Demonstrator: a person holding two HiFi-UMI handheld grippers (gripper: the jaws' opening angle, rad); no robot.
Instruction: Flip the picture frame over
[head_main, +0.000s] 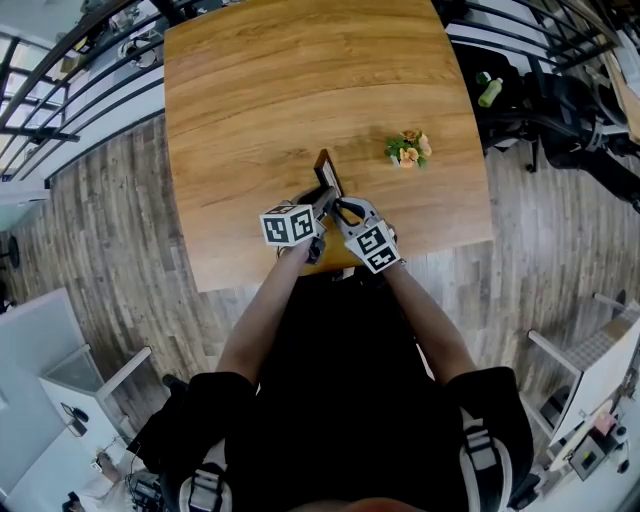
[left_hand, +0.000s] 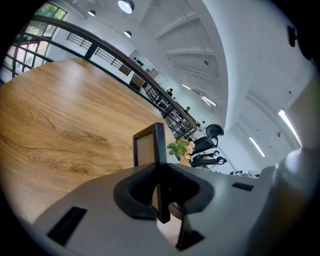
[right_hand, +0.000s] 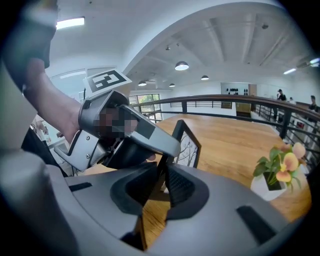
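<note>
A small black picture frame (head_main: 328, 180) stands on edge on the wooden table (head_main: 260, 90), near its front edge. Both grippers hold it from the near side. My left gripper (head_main: 322, 210) is shut on the frame's thin black edge (left_hand: 159, 150), and the plain brown side (left_hand: 145, 149) faces left in the left gripper view. My right gripper (right_hand: 164, 175) is also shut on the frame (right_hand: 189, 147), whose side with a tree drawing shows in the right gripper view. There the left gripper (right_hand: 117, 132) sits close on the left, touching the same frame.
A small white pot with orange flowers (head_main: 408, 148) stands on the table, to the right of and beyond the frame. Black railings (head_main: 80, 90) run along the table's left and far sides. Office chairs and bags (head_main: 560, 110) stand off to the right.
</note>
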